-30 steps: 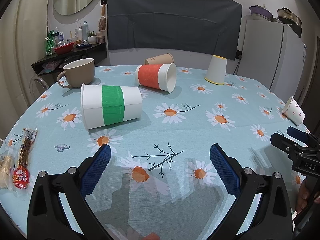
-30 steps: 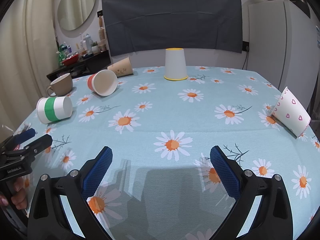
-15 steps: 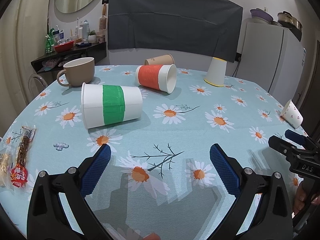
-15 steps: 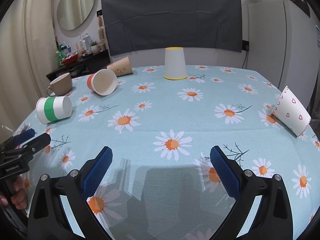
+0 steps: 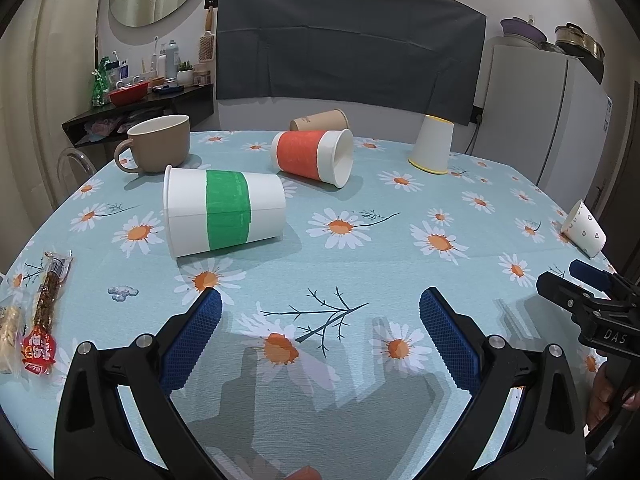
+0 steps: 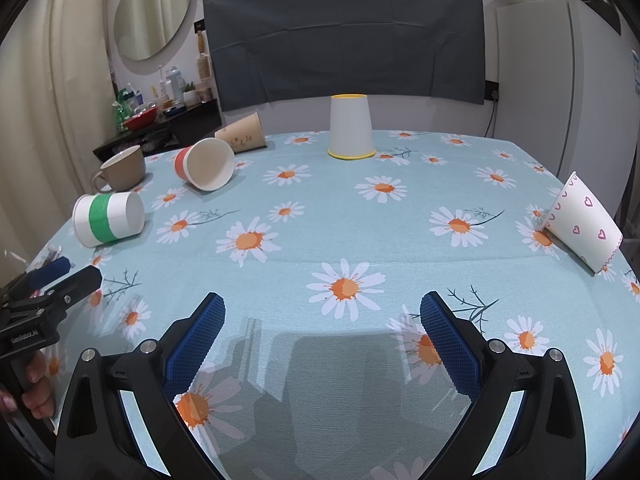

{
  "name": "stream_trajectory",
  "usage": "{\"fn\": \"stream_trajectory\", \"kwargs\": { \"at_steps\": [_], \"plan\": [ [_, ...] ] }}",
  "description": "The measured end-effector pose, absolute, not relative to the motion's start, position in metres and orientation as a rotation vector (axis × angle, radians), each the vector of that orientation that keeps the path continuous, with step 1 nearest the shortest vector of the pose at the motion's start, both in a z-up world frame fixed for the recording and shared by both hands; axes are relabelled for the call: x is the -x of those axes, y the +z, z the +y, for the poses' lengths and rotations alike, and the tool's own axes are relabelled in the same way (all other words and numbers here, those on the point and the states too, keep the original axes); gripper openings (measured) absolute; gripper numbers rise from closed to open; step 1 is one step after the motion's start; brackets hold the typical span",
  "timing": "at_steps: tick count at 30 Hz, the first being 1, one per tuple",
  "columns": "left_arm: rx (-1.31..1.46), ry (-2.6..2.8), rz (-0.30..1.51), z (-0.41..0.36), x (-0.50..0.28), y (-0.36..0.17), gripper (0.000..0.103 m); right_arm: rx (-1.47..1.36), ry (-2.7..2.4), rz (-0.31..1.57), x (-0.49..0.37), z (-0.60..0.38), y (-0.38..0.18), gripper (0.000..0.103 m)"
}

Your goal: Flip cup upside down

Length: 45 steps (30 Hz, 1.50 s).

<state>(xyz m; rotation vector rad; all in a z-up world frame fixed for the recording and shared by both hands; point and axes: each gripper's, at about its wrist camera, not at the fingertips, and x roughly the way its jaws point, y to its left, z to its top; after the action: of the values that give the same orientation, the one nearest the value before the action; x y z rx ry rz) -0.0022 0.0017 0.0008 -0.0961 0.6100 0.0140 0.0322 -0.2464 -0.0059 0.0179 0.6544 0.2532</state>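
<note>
Several paper cups lie on their sides on the daisy tablecloth point(image 5: 360, 264): a green-banded cup point(image 5: 224, 210) point(image 6: 109, 219), a red-banded cup point(image 5: 314, 157) point(image 6: 205, 164), a brown cup point(image 5: 320, 120) point(image 6: 241, 135) and a heart-print cup point(image 5: 583, 233) point(image 6: 585, 226). A white cup with a yellow rim point(image 5: 433, 145) point(image 6: 349, 127) stands upside down at the back. My left gripper point(image 5: 320, 312) is open and empty, short of the green-banded cup. My right gripper point(image 6: 321, 312) is open and empty over the near table.
A tan ceramic mug point(image 5: 157, 143) point(image 6: 120, 169) stands upright at the back left. Wrapped snacks point(image 5: 42, 316) lie at the left table edge. A fridge point(image 6: 560, 80) stands right, a cluttered shelf point(image 5: 136, 100) left, a dark cloth point(image 6: 344, 36) behind.
The left wrist view has shifted slightly, with the cups a little further right and lower in frame. The right gripper is almost still. Both stay open.
</note>
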Motion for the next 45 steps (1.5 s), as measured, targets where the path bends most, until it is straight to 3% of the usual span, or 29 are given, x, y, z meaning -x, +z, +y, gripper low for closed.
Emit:
{"fn": "stream_trajectory", "kwargs": {
  "at_steps": [30, 45],
  "plan": [
    [0.019, 0.052, 0.645, -0.008, -0.002, -0.001, 0.097, -0.026, 0.257, 0.656, -0.031, -0.245, -0.005, 0.094],
    [0.048, 0.081, 0.664, 0.039, -0.019, 0.018, 0.097, -0.032, 0.278, 0.68, -0.035, -0.246, -0.007, 0.094]
  ]
}}
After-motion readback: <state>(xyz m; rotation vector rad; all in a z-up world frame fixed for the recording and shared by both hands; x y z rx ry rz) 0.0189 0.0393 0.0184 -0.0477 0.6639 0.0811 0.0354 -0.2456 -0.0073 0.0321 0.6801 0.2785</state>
